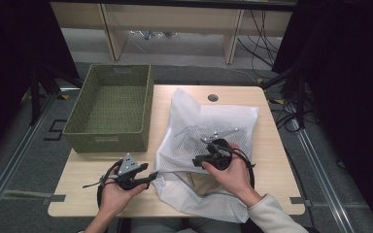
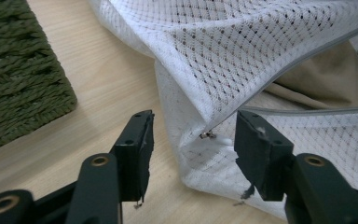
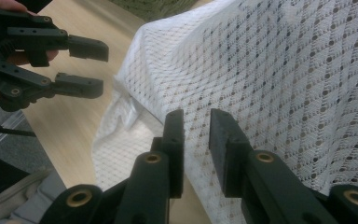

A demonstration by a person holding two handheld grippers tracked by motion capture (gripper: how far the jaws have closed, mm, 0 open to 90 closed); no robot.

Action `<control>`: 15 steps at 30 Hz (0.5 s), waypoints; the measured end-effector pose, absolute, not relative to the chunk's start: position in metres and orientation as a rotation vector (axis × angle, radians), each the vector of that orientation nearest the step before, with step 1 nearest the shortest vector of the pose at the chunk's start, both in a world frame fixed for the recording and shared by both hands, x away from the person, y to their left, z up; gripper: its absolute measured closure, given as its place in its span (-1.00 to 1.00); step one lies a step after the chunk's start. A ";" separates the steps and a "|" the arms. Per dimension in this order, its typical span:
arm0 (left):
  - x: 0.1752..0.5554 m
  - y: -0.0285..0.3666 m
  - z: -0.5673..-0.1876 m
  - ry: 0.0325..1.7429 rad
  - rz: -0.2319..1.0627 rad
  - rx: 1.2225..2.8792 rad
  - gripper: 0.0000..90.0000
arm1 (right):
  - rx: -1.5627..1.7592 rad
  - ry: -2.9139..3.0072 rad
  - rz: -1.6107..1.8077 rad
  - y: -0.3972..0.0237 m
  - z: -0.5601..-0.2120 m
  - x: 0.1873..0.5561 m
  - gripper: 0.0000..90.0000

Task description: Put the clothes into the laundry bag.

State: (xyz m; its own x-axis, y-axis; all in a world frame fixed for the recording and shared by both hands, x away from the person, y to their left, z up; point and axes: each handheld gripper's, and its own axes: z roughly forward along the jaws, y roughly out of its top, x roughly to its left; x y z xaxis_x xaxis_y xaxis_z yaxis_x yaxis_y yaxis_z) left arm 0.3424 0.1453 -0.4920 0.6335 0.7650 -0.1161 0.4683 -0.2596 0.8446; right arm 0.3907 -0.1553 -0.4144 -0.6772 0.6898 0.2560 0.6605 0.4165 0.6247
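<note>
Your left gripper (image 2: 191, 140) has its jaws spread, with the corner fold of the white mesh bag (image 2: 261, 56) and its small metal zipper pull (image 2: 208, 136) lying between the pads but not pinched; neither pad presses on the cloth. Your right gripper (image 3: 196, 140) has its jaws parted too, hovering just above the top face of the mesh, nothing between them.

Outward: the bag lies flat on the wooden surface (image 1: 102, 170), right of centre, its open mouth toward you, and something beige (image 2: 326, 79) shows inside the opening. In the high view your left gripper (image 1: 150, 177) sits at the bag's near-left corner and your right gripper (image 1: 200, 161) rests over its middle. The green woven basket (image 1: 110, 109) stands just beside the bag on the left, with nothing visible in it.

Judged step: both grips are off; you are between holds at the bag's mouth, most likely re-gripping to open it or work the zipper.

Next move calls for:
- left jaws closing on the corner by the zipper pull, on the seam and not a single loose layer;
- right jaws dropping to pinch the upper layer only, so the mouth parts.

Risk: mesh snags on pad edges.
</note>
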 end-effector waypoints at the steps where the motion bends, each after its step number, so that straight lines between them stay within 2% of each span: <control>1: 0.342 0.146 -0.492 0.980 0.399 1.906 0.05 | 1.232 2.607 1.131 -0.155 -0.415 0.390 0.71; 15: 0.344 0.153 -0.494 1.009 0.428 1.887 0.03 | 1.225 2.596 1.155 -0.158 -0.416 0.392 0.70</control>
